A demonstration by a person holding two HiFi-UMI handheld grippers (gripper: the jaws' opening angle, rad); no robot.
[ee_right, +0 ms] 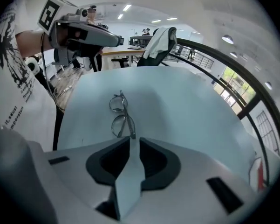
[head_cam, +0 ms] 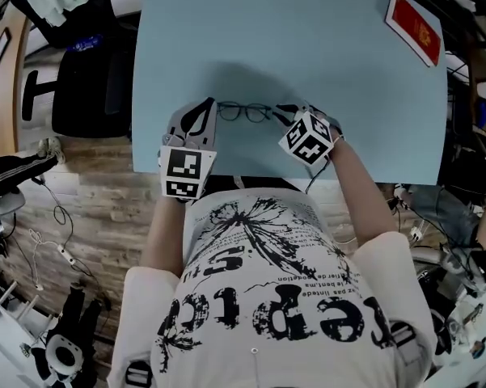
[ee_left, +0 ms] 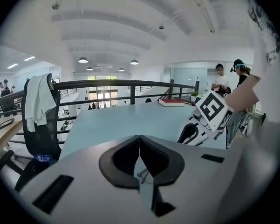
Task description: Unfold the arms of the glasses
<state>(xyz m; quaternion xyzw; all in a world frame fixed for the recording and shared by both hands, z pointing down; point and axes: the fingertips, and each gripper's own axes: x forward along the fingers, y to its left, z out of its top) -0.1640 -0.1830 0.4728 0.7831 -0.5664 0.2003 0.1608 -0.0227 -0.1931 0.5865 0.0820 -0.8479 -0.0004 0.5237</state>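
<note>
Now glasses [head_cam: 231,112] lie long axis left-right; left fingers [ee_left: 121,161] pinch end, right fingers [ee_right: 154,163] apart.

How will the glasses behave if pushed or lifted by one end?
The glasses look thin-framed, so probably light and apt to skid on the smooth table. Arms appear folded; hinges would likely swing loose when lifted. The slender rim seems easy to bend under a hard pinch.
</note>
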